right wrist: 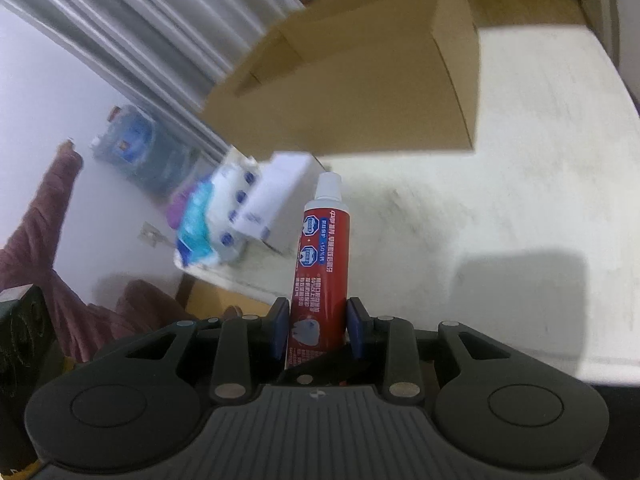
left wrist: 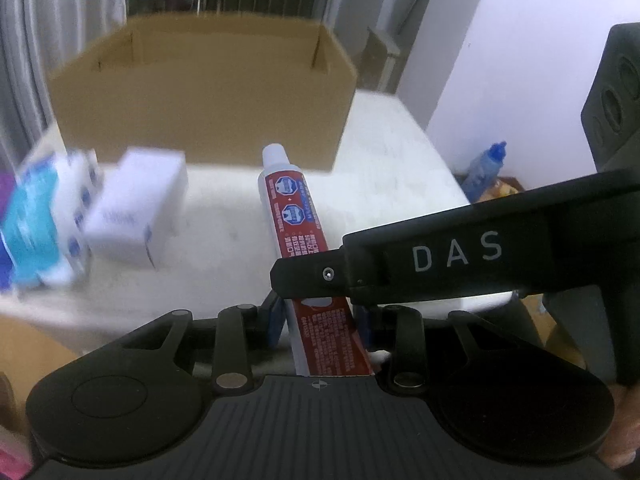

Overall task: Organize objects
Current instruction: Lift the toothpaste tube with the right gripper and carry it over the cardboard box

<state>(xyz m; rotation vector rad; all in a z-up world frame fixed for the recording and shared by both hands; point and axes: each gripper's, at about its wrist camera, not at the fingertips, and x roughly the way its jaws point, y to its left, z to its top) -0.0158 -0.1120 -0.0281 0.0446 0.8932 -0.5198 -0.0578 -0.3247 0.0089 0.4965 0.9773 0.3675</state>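
While both claws pinch one red toothpaste tube [left wrist: 294, 216], left gripper [left wrist: 320, 320] near its crimped tail and right gripper [right wrist: 318, 330] at its middle, any uneven pull could twist or drop it above the white table [right wrist: 520, 184]. Boxes [left wrist: 136, 208] crowd the table's left edge; an open cardboard box [left wrist: 204, 92] waits at its far edge, curtains beyond.

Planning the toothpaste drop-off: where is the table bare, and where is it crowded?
Bare: the white table right of the toothpaste tube, in front of and beside the cardboard box. Crowded: the left edge, where the white carton and tissue packs cluster.
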